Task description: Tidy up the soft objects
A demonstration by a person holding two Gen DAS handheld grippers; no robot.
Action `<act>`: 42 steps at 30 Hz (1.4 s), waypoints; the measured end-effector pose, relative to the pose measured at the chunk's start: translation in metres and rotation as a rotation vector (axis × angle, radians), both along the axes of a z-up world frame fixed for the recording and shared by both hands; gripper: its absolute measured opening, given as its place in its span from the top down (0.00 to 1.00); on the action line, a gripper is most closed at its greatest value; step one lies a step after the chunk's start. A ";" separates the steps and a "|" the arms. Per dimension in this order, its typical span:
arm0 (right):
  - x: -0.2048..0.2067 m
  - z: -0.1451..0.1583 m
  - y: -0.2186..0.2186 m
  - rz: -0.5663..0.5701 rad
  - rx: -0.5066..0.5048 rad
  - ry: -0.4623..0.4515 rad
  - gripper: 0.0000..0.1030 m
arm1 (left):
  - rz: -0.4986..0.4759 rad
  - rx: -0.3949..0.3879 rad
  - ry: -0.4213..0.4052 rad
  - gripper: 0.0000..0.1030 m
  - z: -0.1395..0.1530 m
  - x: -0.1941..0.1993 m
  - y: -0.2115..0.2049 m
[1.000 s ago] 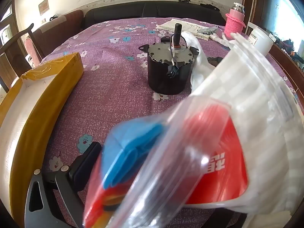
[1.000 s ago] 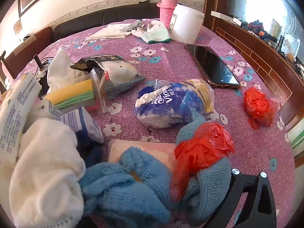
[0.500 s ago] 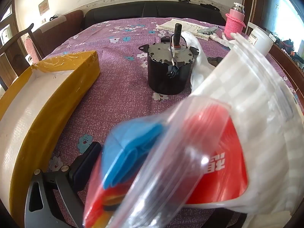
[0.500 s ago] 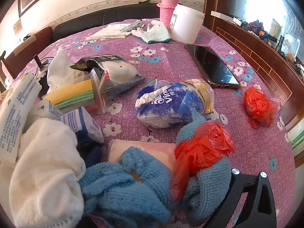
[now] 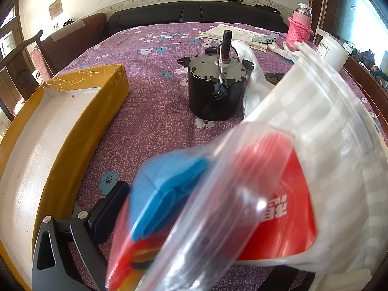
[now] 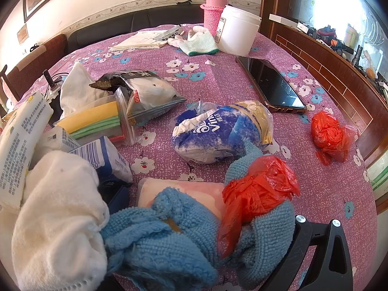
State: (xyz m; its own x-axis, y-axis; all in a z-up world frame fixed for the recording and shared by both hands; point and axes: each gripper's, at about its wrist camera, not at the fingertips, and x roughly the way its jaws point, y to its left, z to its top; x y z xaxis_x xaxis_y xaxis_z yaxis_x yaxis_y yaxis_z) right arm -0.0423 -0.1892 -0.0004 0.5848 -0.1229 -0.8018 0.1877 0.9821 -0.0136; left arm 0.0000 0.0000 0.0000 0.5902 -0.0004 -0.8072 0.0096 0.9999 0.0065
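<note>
The left claw (image 5: pixel 155 249) is clamped on a clear zip bag (image 5: pixel 242 206) stuffed with blue, red and white soft pieces, held up above the bench (image 5: pixel 150 111) so that it fills the lower right of the left wrist view; only the left finger (image 5: pixel 106 215) shows, pressed against the bag's side. Past the bag a black cylindrical motor (image 5: pixel 213 87) with a metal top and short wires stands upright on the purple flowered cloth, with a white plastic bag (image 5: pixel 254 87) just beside it on the right. An open yellow-taped box (image 5: pixel 60 131) with a white lining lies along the left edge, well apart from the motor. In the right wrist view, the right claw (image 6: pixel 201 254) is mostly buried under a heap of a blue knitted cloth (image 6: pixel 165 242), a crumpled red plastic bag (image 6: pixel 259 191) and a white cloth (image 6: pixel 55 218); one black finger (image 6: pixel 322 254) shows at the lower right, and I cannot tell how its jaws stand. Farther off on the bench lie a blue tissue pack (image 6: pixel 223 131), a zip bag of coloured sponges (image 6: pixel 97 121), a second red bag (image 6: pixel 329 133), a dark phone (image 6: pixel 271 84) and a white tub (image 6: pixel 237 34)
</note>
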 end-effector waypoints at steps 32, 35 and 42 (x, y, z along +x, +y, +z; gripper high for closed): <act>-0.002 0.001 0.001 0.006 0.001 -0.002 0.00 | 0.014 0.000 -0.001 0.00 -0.001 -0.003 0.002; -0.002 0.001 0.001 0.006 0.000 -0.002 0.00 | 0.011 0.001 0.006 0.00 0.000 -0.002 0.003; 0.005 0.001 -0.002 0.040 0.015 0.054 0.00 | -0.024 0.004 0.044 0.00 0.001 0.003 0.001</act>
State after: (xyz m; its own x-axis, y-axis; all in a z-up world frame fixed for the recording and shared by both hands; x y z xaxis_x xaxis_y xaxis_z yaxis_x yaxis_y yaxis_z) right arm -0.0373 -0.1914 0.0010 0.5447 -0.0874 -0.8341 0.1473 0.9891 -0.0075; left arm 0.0033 0.0006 0.0009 0.5537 -0.0103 -0.8326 0.0336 0.9994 0.0100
